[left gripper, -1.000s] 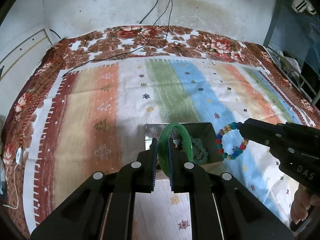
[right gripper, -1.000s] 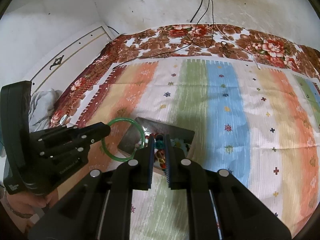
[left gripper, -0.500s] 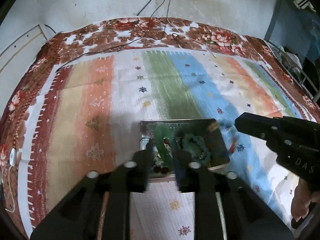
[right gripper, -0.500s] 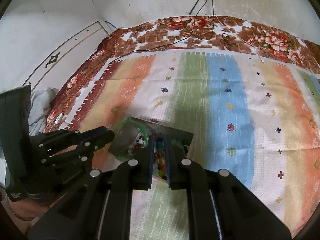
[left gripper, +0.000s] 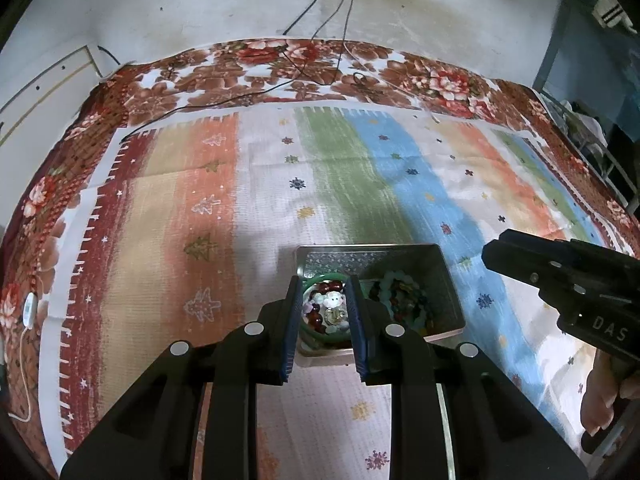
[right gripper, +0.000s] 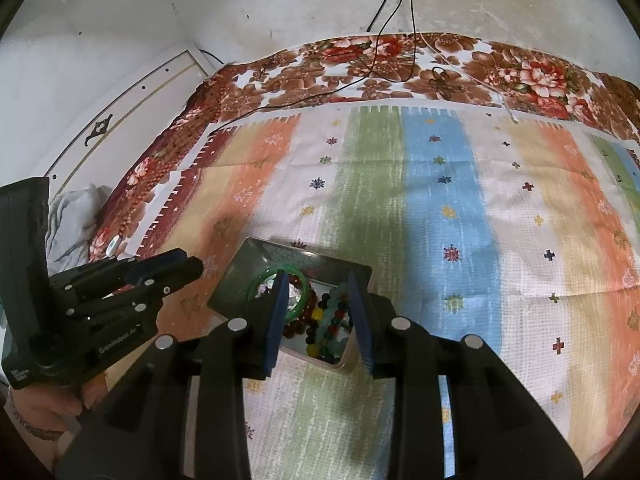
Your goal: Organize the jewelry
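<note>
We hold two black grippers above a bed spread with a striped cloth [left gripper: 360, 184] over a flowered blanket [left gripper: 280, 76]. On the cloth sits one small square metal tin [left gripper: 446, 280], and every piece of jewelry we can see lies inside it.

Our left gripper [left gripper: 324, 324] hovers over the near left part of the tin, jaws parted and empty. Between its fingers we see a green bangle [left gripper: 320, 278] lying flat, with a dark red bead bracelet [left gripper: 314, 320] and a pale, shiny charm resting inside its ring. Our right gripper [right gripper: 318, 312] hovers over the tin's near side, jaws also spread with nothing between them. Under it lies a heap of bead bracelets [right gripper: 328, 320] in teal, yellow, red and dark colors.

By count: one tin, one bangle, two grippers. The bead bracelets overlap too much to count surely; we make out at least three strands.

We judge the bangle to be stiff, smooth and slippery, and breakable if it is glass or stone, so it is best pinched across its rim and set down gently. The bead strands look light and limp; they would sag and swing from the jaws, and are best caught across a single bead or a short run of beads. The tin looks light and may slide on the soft cloth if nudged.

Two dark cables [right gripper: 384, 40] trail from the wall across the blanket.
</note>
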The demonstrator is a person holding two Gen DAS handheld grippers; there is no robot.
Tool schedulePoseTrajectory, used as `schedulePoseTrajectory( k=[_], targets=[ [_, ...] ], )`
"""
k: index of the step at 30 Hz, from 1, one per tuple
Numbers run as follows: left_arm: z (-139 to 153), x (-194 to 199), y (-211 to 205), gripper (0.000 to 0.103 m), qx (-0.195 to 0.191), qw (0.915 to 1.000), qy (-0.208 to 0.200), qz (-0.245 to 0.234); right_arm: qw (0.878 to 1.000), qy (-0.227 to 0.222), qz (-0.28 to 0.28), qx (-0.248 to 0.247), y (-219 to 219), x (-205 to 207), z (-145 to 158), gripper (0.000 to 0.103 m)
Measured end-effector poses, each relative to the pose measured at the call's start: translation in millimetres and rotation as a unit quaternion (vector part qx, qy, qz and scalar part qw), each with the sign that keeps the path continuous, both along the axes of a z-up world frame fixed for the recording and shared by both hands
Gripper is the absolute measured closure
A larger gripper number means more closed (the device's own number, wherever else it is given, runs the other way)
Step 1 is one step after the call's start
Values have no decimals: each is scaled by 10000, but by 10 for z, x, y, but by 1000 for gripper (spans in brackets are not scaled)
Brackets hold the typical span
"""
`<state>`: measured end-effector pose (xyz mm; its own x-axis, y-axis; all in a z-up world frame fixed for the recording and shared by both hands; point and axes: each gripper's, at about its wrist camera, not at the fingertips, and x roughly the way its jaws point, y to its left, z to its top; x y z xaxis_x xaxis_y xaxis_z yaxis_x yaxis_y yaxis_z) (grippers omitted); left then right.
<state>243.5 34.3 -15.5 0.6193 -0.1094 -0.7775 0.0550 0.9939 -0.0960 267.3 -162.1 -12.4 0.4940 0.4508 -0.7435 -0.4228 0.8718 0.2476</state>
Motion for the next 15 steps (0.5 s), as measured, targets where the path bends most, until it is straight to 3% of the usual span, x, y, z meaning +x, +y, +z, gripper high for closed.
schedulePoseTrajectory(
  k=[15],
  targets=[
    [-1,-71,-67,74,201,9997,-121,-77,10000,-50,-13,-41,4,-65,-28,70]
  ],
)
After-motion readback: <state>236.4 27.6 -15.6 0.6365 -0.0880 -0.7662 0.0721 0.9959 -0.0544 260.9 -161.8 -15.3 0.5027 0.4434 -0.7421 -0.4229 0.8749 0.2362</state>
